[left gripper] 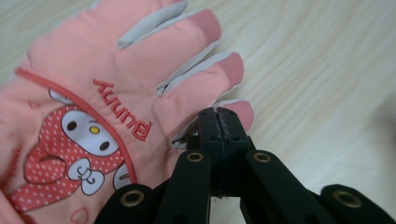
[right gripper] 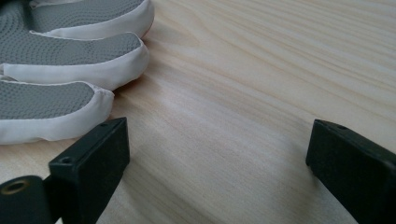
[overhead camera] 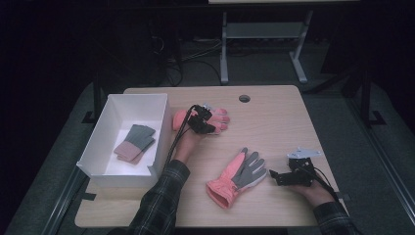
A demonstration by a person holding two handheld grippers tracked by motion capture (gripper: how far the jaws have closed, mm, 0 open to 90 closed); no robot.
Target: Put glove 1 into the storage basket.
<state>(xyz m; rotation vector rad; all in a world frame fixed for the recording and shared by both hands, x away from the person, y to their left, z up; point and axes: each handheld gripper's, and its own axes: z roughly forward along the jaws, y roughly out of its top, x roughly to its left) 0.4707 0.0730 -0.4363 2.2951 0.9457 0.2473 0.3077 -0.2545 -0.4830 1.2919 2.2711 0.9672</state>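
Near the frame's centre, the left gripper (overhead camera: 201,122) is pinching a fingertip of the pink glove (overhead camera: 215,117) beside the white bin (overhead camera: 98,142), probably for lifting, while the right gripper (overhead camera: 280,176) is waiting, jaws spread.

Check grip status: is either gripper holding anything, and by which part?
Left gripper is shut on the pink glove, pinching one fingertip. Right gripper is open and holds nothing, beside the grey-palmed glove.

I'm working in what looks like a lab or test room — a plain wooden desk (overhead camera: 274,105) with a cable hole (overhead camera: 244,98), dark carpet, loose cables (overhead camera: 195,56) on the floor, and a metal stand (overhead camera: 264,34) behind.
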